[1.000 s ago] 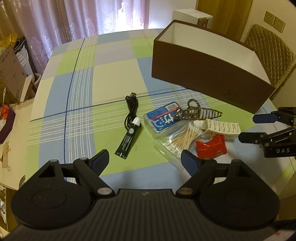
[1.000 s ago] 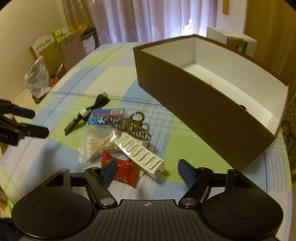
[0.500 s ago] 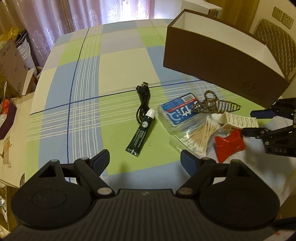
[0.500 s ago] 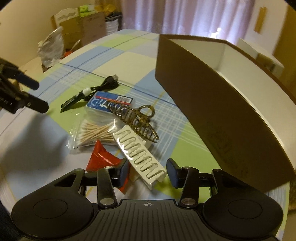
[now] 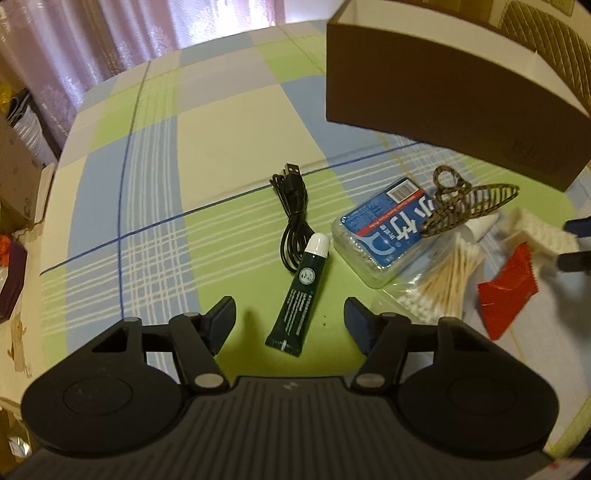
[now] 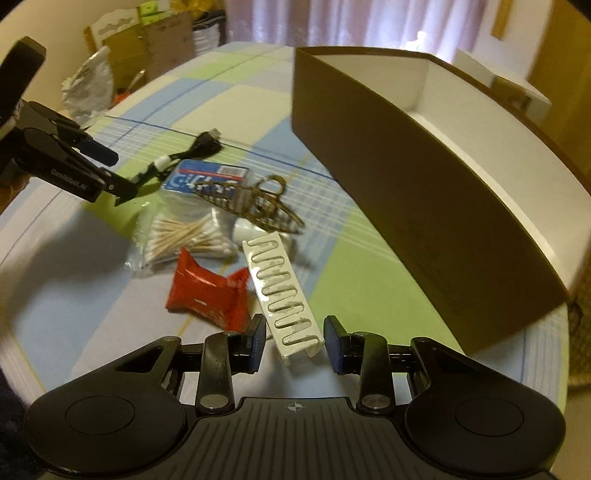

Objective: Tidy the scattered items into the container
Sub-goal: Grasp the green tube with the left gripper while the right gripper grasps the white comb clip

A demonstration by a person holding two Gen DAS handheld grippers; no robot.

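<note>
A dark green tube (image 5: 300,295) with a white cap lies on the checked tablecloth, its crimped end between the fingers of my open left gripper (image 5: 290,326). My right gripper (image 6: 295,345) is open but narrow, and its pads flank the near end of a white hair clip (image 6: 280,291) with a small gap on each side. Around them lie a red packet (image 6: 207,291), a bag of cotton swabs (image 6: 181,236), a leopard hair claw (image 6: 251,201), a blue floss box (image 5: 384,225) and a black USB cable (image 5: 291,218). The brown container (image 6: 406,166) stands open to the right.
The left gripper (image 6: 114,173) hangs over the tube at the left of the right wrist view. Cardboard boxes and bags (image 6: 147,48) crowd the floor beyond the table's far left edge. A white box (image 6: 498,77) sits behind the container and a padded chair (image 5: 554,29) beside it.
My left gripper has come down and forward until its fingers straddle the green tube. My right gripper has narrowed and moved up to the near end of the white clip.
</note>
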